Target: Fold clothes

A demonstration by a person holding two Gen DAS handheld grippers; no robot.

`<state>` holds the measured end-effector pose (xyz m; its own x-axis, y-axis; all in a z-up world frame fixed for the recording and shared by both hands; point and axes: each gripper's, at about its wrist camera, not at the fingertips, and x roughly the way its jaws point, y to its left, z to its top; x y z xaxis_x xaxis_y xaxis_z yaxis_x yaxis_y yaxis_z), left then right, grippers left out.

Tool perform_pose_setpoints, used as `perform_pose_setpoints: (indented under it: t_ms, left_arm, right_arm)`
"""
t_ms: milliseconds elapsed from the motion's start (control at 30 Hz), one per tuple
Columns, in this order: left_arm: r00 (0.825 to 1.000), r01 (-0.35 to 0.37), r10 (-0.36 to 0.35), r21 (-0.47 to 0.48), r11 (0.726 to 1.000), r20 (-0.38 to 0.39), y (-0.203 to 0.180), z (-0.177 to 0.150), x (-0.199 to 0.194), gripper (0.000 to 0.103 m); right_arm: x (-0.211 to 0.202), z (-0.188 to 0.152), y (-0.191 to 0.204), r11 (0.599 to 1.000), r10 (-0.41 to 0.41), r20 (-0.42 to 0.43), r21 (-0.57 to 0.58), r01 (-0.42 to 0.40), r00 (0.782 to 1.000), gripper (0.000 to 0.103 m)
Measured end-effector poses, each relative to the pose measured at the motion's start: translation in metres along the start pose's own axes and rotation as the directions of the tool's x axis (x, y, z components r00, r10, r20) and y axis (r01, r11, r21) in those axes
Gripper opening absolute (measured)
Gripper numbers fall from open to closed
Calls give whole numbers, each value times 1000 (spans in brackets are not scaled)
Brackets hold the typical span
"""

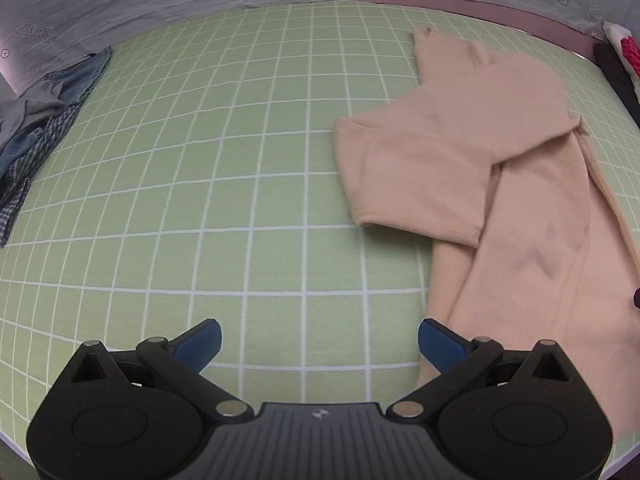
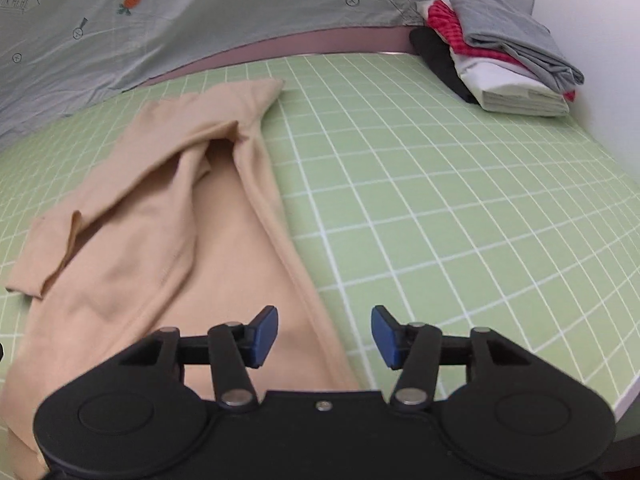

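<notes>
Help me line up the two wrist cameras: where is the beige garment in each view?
Left wrist: beige garment fills the right half, beside the open left gripper.
Right wrist: it fills the left half, running under the open right gripper.
Shared landmark: the folded stack, only a sliver in the left view.

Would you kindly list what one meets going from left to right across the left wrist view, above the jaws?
Crumpled blue checked clothes → bare green grid mat → beige garment → folded stack at the right edge.
</notes>
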<state>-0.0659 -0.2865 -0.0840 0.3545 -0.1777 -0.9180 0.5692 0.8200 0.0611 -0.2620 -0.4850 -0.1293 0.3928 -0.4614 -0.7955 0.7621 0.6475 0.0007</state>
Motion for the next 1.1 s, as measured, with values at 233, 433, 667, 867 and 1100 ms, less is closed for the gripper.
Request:
perform_pose_setpoints:
  t_ms: [233, 433, 667, 867, 1100]
  left_arm:
    - [1000, -21, 21, -30, 999, -16, 6, -11, -3, 103]
    - [999, -37, 36, -69, 997, -14, 26, -12, -6, 103]
    - [1000, -25, 24, -58, 998, -15, 51, -15, -4, 103]
    - [999, -39, 38, -49, 998, -12, 86, -20, -3, 103]
    - [998, -62, 60, -64, 996, -28, 120, -25, 0, 103]
  right_arm:
    - [3, -5, -9, 996, 89, -12, 6, -89, 996, 11]
    - [-7, -4, 5, 995, 95, 13, -32, -95, 995, 6]
    - [-30, 4, 34, 992, 124, 63, -18, -123, 990, 5]
    - [-40, 4, 92, 980, 189, 75, -82, -183, 979, 5]
    - [-11, -14, 127, 980, 190, -10, -54, -190, 982, 8]
